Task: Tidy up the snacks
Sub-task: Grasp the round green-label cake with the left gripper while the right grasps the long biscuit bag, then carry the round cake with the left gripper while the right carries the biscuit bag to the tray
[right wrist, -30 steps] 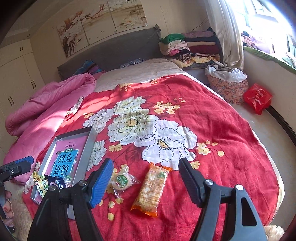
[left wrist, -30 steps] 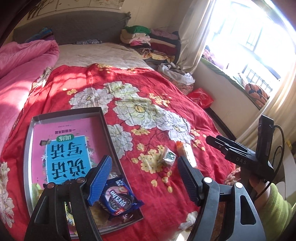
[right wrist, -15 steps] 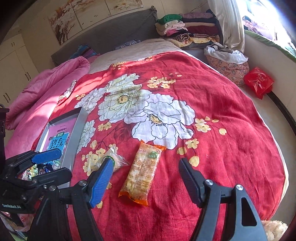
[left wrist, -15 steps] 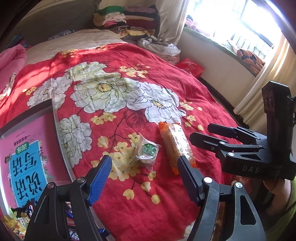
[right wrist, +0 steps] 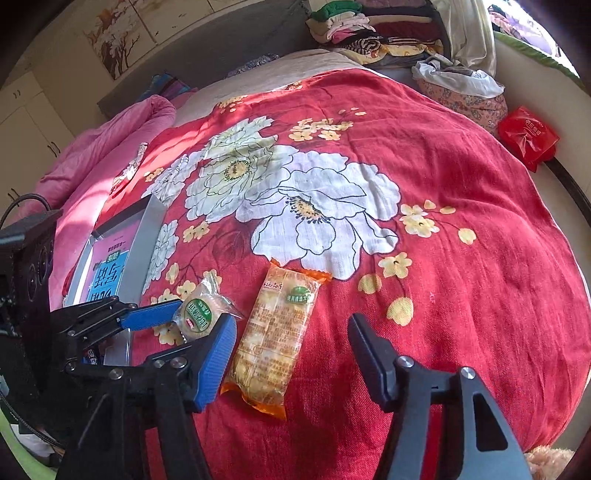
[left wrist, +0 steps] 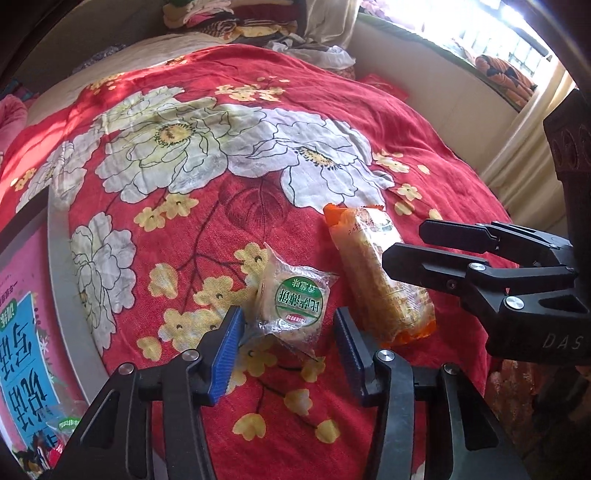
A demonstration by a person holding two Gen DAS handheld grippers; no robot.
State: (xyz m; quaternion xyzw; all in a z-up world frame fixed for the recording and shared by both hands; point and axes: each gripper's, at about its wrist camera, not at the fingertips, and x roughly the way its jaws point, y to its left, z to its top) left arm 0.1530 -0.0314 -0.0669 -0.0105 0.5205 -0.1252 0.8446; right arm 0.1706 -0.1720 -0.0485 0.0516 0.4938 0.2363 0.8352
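Left wrist view shows our left gripper (left wrist: 288, 343) closing around the round green-labelled pastry (left wrist: 293, 301), pads not yet pressing. Our right gripper (right wrist: 291, 354) is closing astride the long orange cracker pack (right wrist: 275, 336), whose long axis runs toward the red bedspread's (right wrist: 461, 184) near edge.

Sunlight is pouring through the window (left wrist: 491, 33) onto the red floral bedspread (right wrist: 424, 155). Folded clothes (right wrist: 369, 33) are sitting stacked by the grey headboard (right wrist: 207, 48).
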